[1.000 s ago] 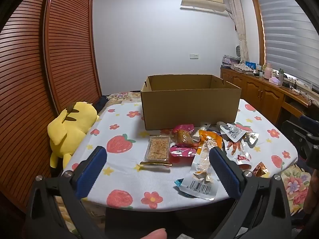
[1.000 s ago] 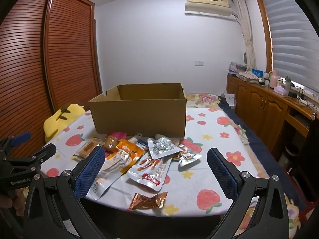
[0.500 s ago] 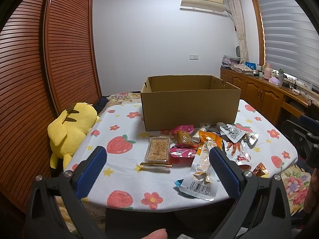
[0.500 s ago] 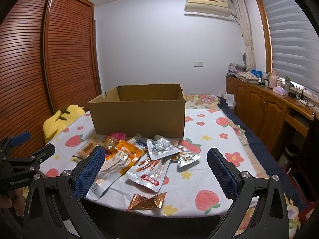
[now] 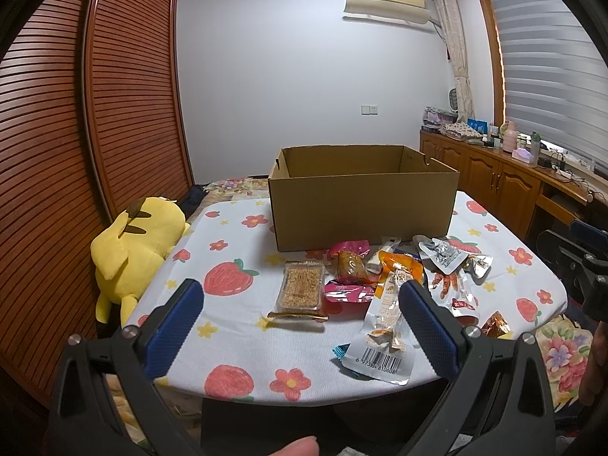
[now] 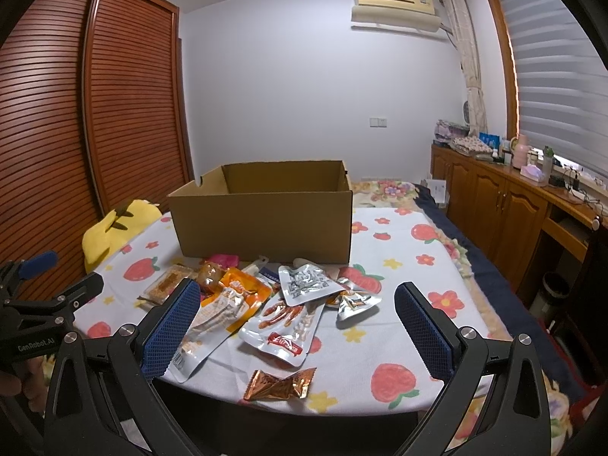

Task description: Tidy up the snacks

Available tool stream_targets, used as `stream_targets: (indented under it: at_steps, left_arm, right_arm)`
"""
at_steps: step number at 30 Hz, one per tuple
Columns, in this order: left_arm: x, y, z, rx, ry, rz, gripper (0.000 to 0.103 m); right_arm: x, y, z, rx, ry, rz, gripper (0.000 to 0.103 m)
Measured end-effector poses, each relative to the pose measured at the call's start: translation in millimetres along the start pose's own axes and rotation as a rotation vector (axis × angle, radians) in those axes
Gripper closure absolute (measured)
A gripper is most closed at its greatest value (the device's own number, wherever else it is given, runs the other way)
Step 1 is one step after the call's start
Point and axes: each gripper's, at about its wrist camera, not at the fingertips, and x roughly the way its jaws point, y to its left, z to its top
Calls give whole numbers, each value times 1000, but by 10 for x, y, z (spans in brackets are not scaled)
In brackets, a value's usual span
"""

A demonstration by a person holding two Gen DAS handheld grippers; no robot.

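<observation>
An open cardboard box point(image 5: 363, 205) point(image 6: 262, 220) stands on the far side of a table with a fruit-print cloth point(image 5: 235, 345). Several snack packets lie in front of it: a clear-wrapped crumbly bar point(image 5: 302, 285), a pink packet point(image 5: 347, 292), a long clear bag with a barcode point(image 5: 383, 338), a silver pouch point(image 6: 306, 281), a red-and-white pouch point(image 6: 285, 323) and a copper foil candy point(image 6: 279, 382). My left gripper point(image 5: 302, 328) is open, held back from the table's near edge. My right gripper point(image 6: 294, 325) is open too, above the near edge, with nothing between its fingers.
A yellow plush toy point(image 5: 133, 243) leans at the table's left side. Slatted wooden doors point(image 5: 125, 95) line the left wall. Wooden cabinets point(image 6: 505, 205) with clutter run along the right under a blind. A bed with a dark blanket point(image 6: 444, 216) lies right of the table.
The right gripper has drifted slightly, with the box and packets shifting a little left in its view. The left gripper has barely moved. Both stay open.
</observation>
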Motion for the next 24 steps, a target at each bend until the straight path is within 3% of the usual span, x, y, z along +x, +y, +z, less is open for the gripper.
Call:
stream_targets:
  at_steps: [24]
  left_arm:
    - [-33,3,59,0,0,-5,0]
  right_arm:
    - [-7,-5,-14,0,0,-1,0]
